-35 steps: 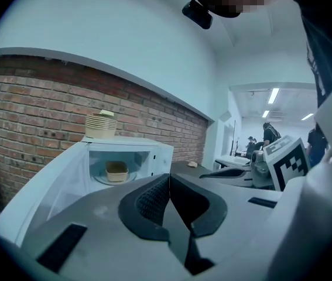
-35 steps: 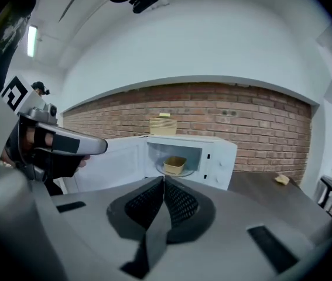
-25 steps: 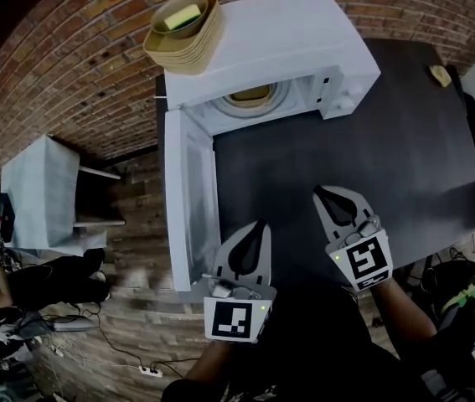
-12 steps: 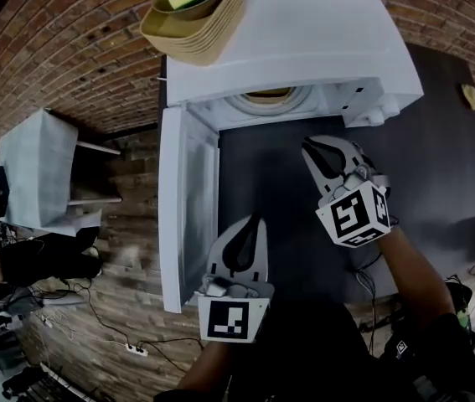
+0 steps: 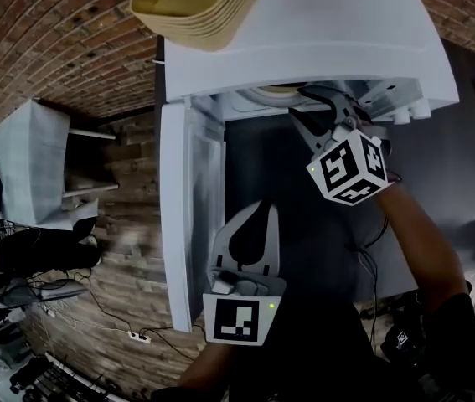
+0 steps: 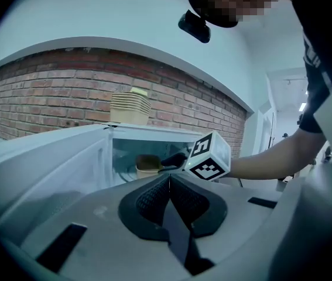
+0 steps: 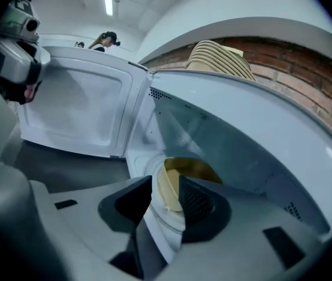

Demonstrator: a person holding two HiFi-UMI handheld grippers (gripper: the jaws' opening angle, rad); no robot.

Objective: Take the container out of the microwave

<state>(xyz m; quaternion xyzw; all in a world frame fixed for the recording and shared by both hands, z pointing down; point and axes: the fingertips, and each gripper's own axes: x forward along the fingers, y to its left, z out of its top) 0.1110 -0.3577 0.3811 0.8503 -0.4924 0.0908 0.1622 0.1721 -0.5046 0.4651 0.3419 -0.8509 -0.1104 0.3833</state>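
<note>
Two hand-held grippers showed over the dark surface (image 5: pixel 438 166). The right hand-held gripper (image 5: pixel 317 107) (image 7: pixel 166 187) reached into the mouth of the white box-shaped microwave (image 5: pixel 304 23), whose white door (image 5: pixel 183 224) stood swung wide to the left. Its jaws were opening, with a clear gap between the pads. The tan round container (image 7: pixel 195 170) (image 6: pixel 147 164) sat inside the microwave on the pale turntable, just beyond the jaw tips and lined up with the gap; neither pad pressed on it. The left hand-held gripper (image 5: pixel 252 224) (image 6: pixel 168 183) hung well back beside the open door, jaws closed together on nothing. A stack of tan bowls (image 5: pixel 195 11) stood on the microwave's top.
</note>
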